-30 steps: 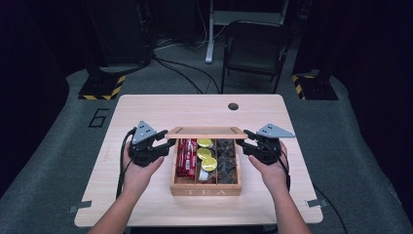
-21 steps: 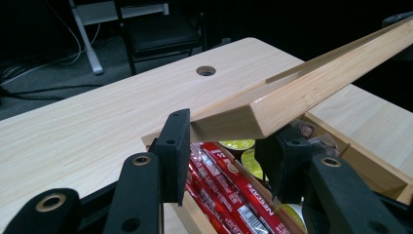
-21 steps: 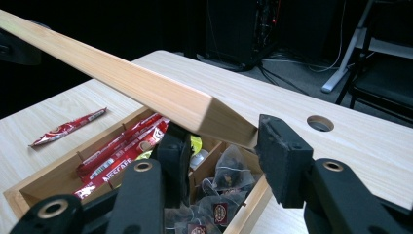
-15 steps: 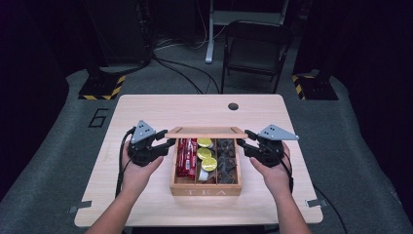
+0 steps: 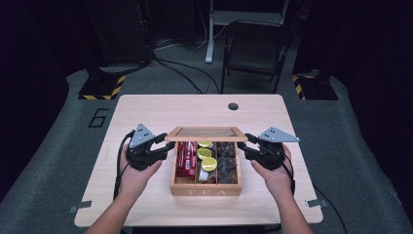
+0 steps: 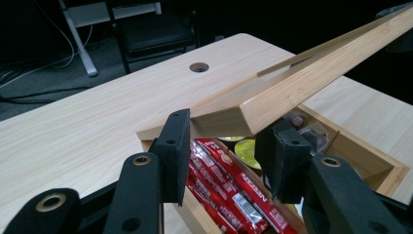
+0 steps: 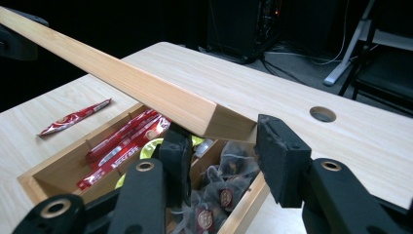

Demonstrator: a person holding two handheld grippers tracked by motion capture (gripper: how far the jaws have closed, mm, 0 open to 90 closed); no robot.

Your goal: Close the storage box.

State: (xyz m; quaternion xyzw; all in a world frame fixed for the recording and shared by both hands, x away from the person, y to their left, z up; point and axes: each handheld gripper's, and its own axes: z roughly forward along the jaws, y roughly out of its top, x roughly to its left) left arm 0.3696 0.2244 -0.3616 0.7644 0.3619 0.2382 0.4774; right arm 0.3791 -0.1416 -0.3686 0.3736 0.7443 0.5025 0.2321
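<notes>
A wooden tea box sits at the table's near middle with its glass-paned lid partly raised and tilted. My left gripper is shut on the lid's left front corner. My right gripper is shut on the right front corner, its jaws having just closed a little further on it. Under the lid lie red sachets, yellow-green pods and dark tea bags in separate compartments.
A loose red sachet lies on the table beyond the box's far side in the right gripper view. A round hole is cut in the far tabletop. A folding chair stands behind the table.
</notes>
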